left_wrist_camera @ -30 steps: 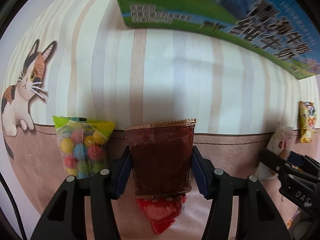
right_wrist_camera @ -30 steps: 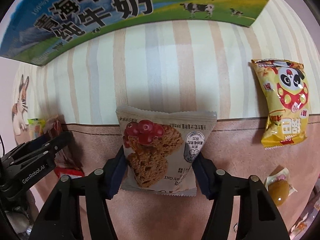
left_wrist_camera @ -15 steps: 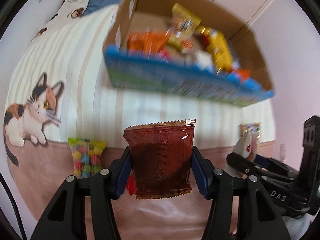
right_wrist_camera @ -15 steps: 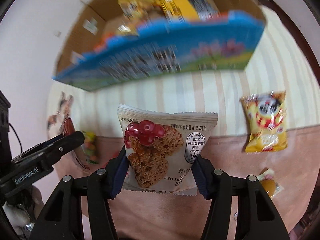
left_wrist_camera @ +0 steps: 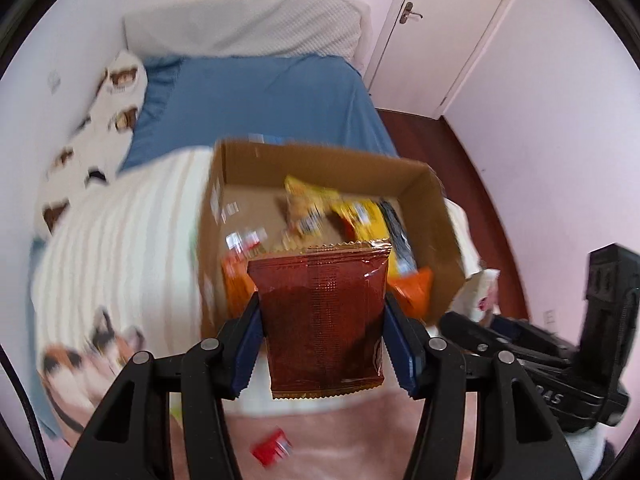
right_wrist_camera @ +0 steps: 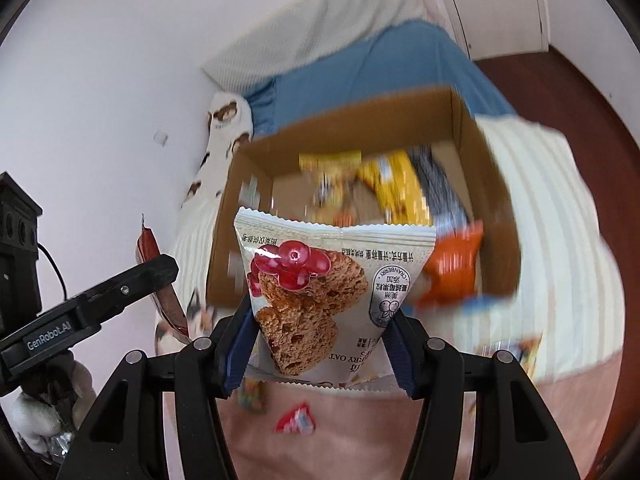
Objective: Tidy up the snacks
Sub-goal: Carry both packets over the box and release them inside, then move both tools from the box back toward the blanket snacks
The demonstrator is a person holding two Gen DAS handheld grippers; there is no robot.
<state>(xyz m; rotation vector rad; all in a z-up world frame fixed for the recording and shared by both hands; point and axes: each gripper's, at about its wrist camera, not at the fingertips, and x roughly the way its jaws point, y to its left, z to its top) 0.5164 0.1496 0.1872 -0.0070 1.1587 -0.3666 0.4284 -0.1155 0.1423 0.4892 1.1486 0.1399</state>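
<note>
Brown and shiny, the snack packet (left_wrist_camera: 324,312) is squeezed between the blue pads of the left gripper (left_wrist_camera: 323,338), whose jaws are partly closed around it. The right gripper (right_wrist_camera: 320,340) pinches a white cranberry oat biscuit packet (right_wrist_camera: 320,300) the same way, jaws partly closed on its sides. Both packets hang in the air just in front of the cardboard box (left_wrist_camera: 416,176), which sits at twelve o'clock from each gripper on the striped blanket (left_wrist_camera: 120,240).

Some of the job looks done: yellow and orange packets (left_wrist_camera: 360,216) already lie inside the box. These two packets are not in yet. A small red packet (left_wrist_camera: 272,450) at six o'clock waits on the pink part of the blanket, and a colourful candy bag (right_wrist_camera: 251,396) lies near it, so more picking up is probably left.
</note>
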